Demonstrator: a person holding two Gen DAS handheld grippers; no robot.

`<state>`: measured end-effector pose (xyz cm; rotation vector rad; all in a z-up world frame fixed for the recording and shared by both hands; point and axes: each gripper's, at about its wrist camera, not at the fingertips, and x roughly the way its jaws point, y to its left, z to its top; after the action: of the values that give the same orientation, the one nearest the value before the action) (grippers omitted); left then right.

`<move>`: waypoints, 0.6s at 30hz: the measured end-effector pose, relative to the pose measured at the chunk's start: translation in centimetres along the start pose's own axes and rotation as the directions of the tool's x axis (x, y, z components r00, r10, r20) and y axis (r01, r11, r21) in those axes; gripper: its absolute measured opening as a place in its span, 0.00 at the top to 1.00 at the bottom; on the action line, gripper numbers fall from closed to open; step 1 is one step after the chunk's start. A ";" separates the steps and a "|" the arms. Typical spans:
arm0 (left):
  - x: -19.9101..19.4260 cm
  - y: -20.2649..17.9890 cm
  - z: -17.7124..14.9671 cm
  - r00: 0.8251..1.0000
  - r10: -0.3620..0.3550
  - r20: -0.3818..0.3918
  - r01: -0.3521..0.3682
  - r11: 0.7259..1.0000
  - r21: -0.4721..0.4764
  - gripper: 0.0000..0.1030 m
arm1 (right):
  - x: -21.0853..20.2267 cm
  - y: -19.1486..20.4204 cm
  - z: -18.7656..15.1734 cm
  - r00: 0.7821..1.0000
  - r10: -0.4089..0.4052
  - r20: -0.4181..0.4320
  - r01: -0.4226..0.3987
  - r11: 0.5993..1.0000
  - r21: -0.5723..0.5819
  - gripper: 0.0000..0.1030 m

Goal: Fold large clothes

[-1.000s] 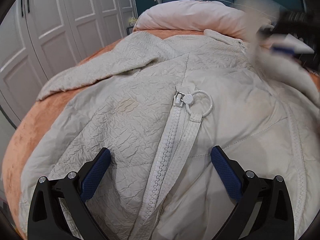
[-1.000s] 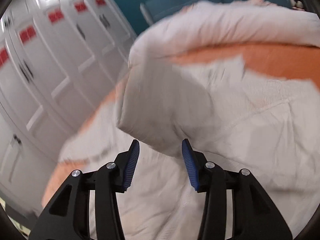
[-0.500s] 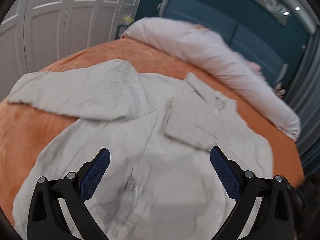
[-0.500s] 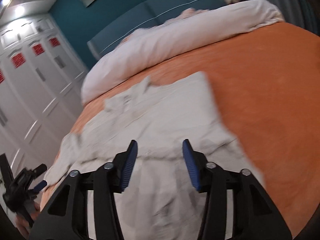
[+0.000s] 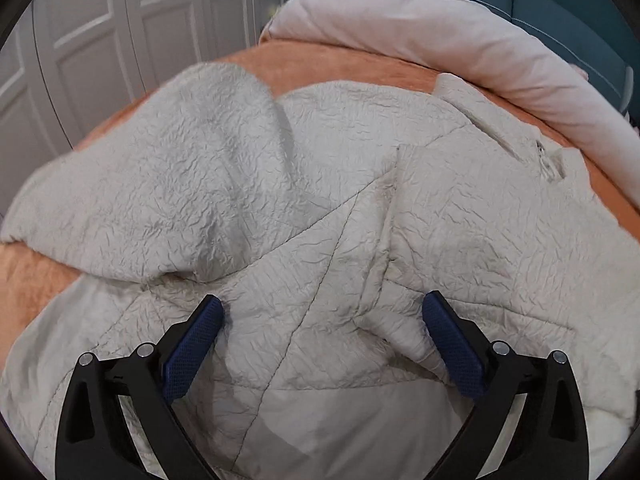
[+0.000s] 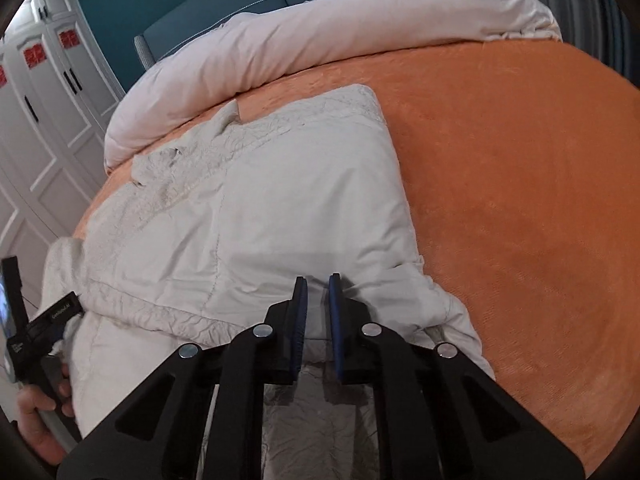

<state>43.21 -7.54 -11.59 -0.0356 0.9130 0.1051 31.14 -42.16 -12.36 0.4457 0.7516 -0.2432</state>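
Cream jacket (image 6: 280, 208) on our orange bed (image 6: 520, 180): right gripper (image 6: 318, 284) has just been closing, pinching its fabric; left gripper (image 5: 322, 312) gapes above it.

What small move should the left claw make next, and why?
Probably close the left claw on the jacket. Its jaws stand wide open with crinkled fabric bunched between them, not pressed. The right claw has just been closing and now pinches a thin fold of the jacket's near edge, so both hands could then lift together.
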 end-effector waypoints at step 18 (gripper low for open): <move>-6.9 9.2 -1.6 0.984 -0.174 0.042 0.178 0.972 -0.154 0.05 | -1.4 -0.9 0.6 0.999 0.041 -0.015 -0.041 0.998 0.046 0.88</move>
<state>36.77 1.00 -6.95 -0.2606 0.8680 0.0118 30.19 -43.19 -11.29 0.5068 0.7532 -0.2192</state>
